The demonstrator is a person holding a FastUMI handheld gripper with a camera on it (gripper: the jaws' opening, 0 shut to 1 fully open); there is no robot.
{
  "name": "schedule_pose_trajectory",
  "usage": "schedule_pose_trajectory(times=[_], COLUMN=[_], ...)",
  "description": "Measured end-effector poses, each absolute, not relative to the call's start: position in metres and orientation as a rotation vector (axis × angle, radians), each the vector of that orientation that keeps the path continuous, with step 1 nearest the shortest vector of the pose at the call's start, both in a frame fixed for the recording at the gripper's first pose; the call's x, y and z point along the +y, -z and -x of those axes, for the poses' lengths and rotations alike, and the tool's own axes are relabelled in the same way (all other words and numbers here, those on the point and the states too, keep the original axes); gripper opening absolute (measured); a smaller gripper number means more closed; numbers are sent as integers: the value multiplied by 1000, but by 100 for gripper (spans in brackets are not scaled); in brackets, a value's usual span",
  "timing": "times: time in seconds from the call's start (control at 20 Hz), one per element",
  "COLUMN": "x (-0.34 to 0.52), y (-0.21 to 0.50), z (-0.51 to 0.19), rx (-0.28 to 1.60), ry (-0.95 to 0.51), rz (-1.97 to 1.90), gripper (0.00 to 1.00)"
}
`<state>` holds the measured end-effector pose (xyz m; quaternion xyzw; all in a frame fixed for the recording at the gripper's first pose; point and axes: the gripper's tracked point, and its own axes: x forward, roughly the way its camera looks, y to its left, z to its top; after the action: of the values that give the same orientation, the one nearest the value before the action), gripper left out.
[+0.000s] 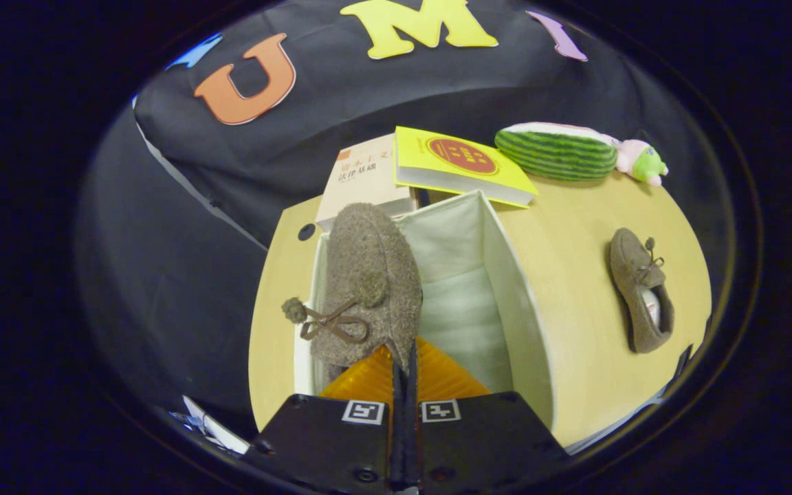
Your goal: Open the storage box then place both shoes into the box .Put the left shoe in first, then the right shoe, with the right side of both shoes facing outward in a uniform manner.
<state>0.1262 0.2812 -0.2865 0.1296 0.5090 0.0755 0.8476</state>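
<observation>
My gripper [404, 357] is shut on the heel edge of a fuzzy brown shoe [368, 282] with a bow lace and a pompom. That shoe hangs over the left side of the open white storage box [506, 275], toe pointing away from me. The orange fingers [368, 377] meet with only a thin gap. The box's pale lining and floor show beside the shoe. A second brown shoe [640, 289] lies on the wooden table [575, 220] to the right of the box, its opening toward me.
Beyond the box lie a cream book [361, 180] and a yellow book [458, 165]. A watermelon-striped plush [555, 152] with a pink and green toy [642, 162] rests at the table's far right. The table's left edge drops off beside the box.
</observation>
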Motion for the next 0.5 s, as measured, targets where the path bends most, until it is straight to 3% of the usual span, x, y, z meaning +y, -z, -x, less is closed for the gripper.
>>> schedule_pose_trajectory(times=[0.15,0.25,0.35,0.5], x=[296,294,282,273], y=[291,284,276,259], z=[-125,-127,-129,-132], rx=[1087,1059,1014,952], ry=[-222,-242,-206,-192], rz=[-319,-276,-206,-113], gripper=[13,39,59,61])
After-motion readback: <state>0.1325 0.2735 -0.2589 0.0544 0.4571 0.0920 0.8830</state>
